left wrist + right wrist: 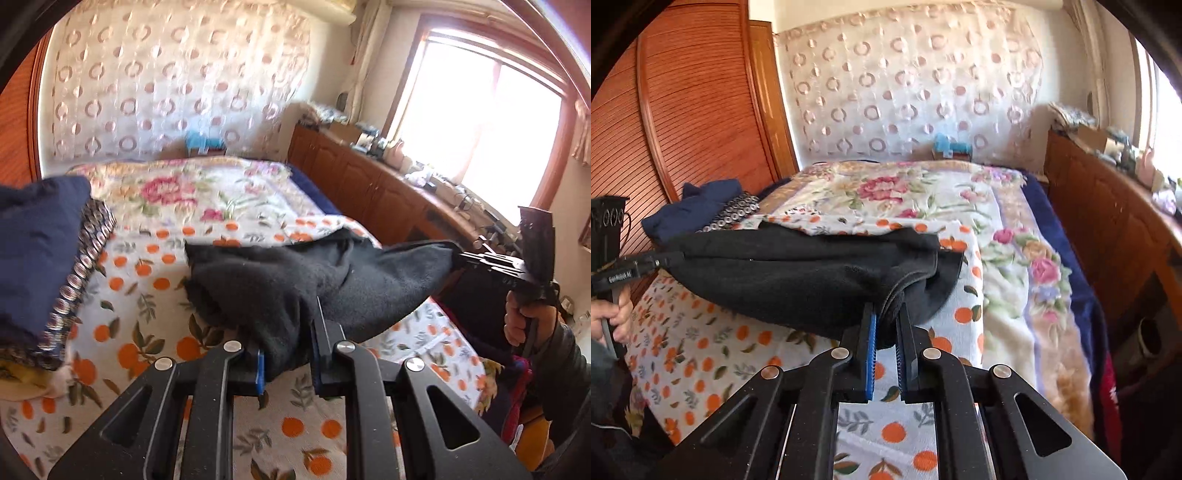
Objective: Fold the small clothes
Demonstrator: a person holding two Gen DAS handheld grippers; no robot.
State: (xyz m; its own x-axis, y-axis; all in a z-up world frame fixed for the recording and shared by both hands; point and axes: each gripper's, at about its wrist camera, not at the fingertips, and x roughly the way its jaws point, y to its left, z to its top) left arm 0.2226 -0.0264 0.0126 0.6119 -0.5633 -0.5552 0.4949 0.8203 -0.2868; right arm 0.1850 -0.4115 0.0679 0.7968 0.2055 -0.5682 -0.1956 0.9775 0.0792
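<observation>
Your left gripper (286,354) is pinched on one end of the black cloth (295,280). Your right gripper (886,332) is pinched on the other end. The cloth hangs between them, just above the bed (738,350) with the oranges on it. It looks soft, light and floppy, so it will sag in the middle. Hold it by the corners and keep it stretched.
</observation>
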